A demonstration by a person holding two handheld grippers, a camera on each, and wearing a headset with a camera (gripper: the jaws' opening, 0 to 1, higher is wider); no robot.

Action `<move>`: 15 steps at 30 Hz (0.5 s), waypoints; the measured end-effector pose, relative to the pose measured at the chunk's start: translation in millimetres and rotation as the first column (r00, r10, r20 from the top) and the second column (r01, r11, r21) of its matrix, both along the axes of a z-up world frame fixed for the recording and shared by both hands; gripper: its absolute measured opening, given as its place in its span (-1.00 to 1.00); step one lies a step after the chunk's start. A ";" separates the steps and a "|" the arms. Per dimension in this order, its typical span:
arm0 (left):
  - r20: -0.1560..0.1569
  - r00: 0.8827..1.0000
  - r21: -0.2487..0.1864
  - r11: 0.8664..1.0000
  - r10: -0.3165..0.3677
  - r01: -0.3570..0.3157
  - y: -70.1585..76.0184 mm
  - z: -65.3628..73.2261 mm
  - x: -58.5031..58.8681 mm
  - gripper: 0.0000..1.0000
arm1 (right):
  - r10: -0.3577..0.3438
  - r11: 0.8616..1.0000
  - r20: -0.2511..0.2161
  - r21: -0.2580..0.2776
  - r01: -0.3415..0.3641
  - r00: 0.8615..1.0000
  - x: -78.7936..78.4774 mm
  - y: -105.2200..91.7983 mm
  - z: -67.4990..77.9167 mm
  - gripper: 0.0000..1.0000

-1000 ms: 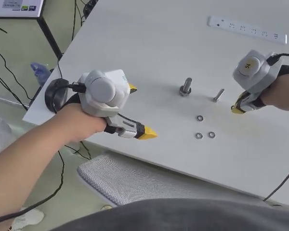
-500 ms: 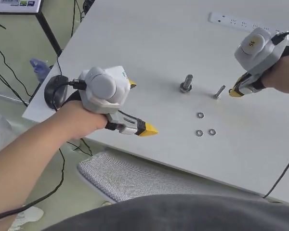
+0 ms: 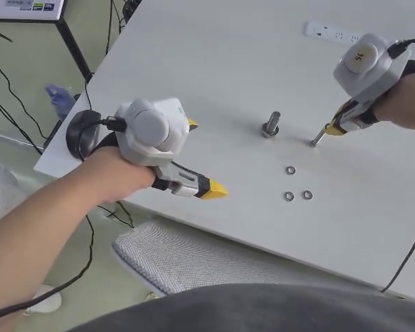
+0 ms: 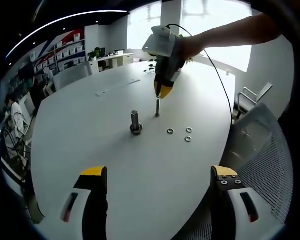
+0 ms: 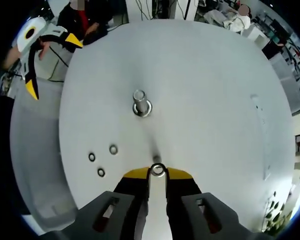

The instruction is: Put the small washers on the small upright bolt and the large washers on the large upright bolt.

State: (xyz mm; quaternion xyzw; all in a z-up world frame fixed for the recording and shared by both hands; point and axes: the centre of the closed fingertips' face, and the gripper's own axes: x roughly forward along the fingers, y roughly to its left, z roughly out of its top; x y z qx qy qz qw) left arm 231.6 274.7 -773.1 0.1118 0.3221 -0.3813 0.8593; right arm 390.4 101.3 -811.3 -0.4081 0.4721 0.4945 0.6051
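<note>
The small upright bolt point(image 3: 318, 137) stands right of the large upright bolt point(image 3: 270, 124) on the white table point(image 3: 214, 62). Three small washers point(image 3: 290, 170) point(image 3: 289, 196) point(image 3: 308, 195) lie flat in front of them. My right gripper point(image 3: 334, 128) sits at the small bolt's top, its jaws nearly together on a small metal ring point(image 5: 157, 170). The large bolt point(image 5: 140, 104) stands beyond it, with the washers point(image 5: 101, 172) to the left. My left gripper point(image 3: 202, 156) hovers open at the table's near edge, holding nothing. Its own view shows the large bolt point(image 4: 135, 122), the small bolt point(image 4: 157, 108) and the right gripper point(image 4: 162, 90).
A white power strip point(image 3: 335, 33) lies at the table's far side. A grey mesh chair point(image 3: 187, 256) stands under the near edge. Cables and a blue bottle point(image 3: 59, 100) lie on the floor to the left. People sit beyond the table point(image 5: 82, 17).
My right gripper has travelled from low over the table right of the washers to the top of the small bolt. The left gripper has hardly moved.
</note>
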 end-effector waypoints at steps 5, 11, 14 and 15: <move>-0.009 1.000 -0.002 1.000 -0.001 0.001 -1.8 -1.2 0.6 0.75 | 0.005 1.000 -0.003 -0.004 -0.005 1.000 1.1 3.4 -2.1 -0.76; -0.011 1.000 -0.008 1.000 -0.006 0.006 -4.0 -0.1 1.3 0.80 | 0.013 1.000 -0.009 -0.009 -0.013 1.000 -0.1 3.4 -5.5 -0.76; -0.016 1.000 -0.004 1.000 -0.009 0.009 -4.3 -1.3 0.5 0.82 | 0.013 1.000 -0.005 -0.014 -0.013 1.000 1.0 1.9 -6.4 -0.76; -0.017 1.000 -0.005 1.000 -0.010 0.010 -4.6 -1.4 0.0 0.83 | 0.012 1.000 -0.004 -0.014 -0.012 1.000 1.5 1.6 -6.6 -0.76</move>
